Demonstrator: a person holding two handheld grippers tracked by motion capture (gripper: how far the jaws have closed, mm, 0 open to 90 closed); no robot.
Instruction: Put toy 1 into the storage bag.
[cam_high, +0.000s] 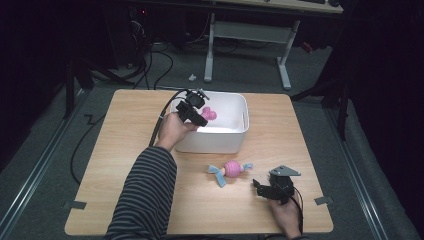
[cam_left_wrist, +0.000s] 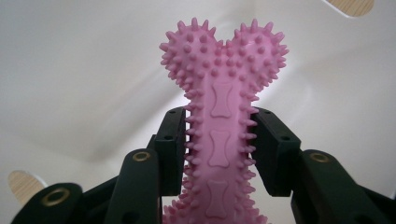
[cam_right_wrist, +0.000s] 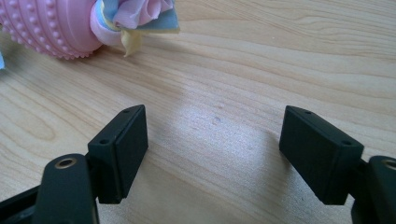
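The left gripper (cam_high: 196, 111) is clenched on a pink spiky bone toy (cam_left_wrist: 221, 116), its pads pressed against the toy's narrow shaft, and it holds the toy inside the white tub (cam_high: 239, 131) near the tub's left wall; in the left gripper view the knobbed end of the bone stands up against the tub's pale inner walls. The right gripper (cam_right_wrist: 214, 154) rests low over the bare wooden table (cam_high: 125, 165) with its jaws spread wide and nothing between them. Just ahead of it, in front of the tub, lies a pink studded ball toy (cam_high: 230, 169) with blue and yellow cloth ends, apart from both grippers. No writing can be read on any of it.
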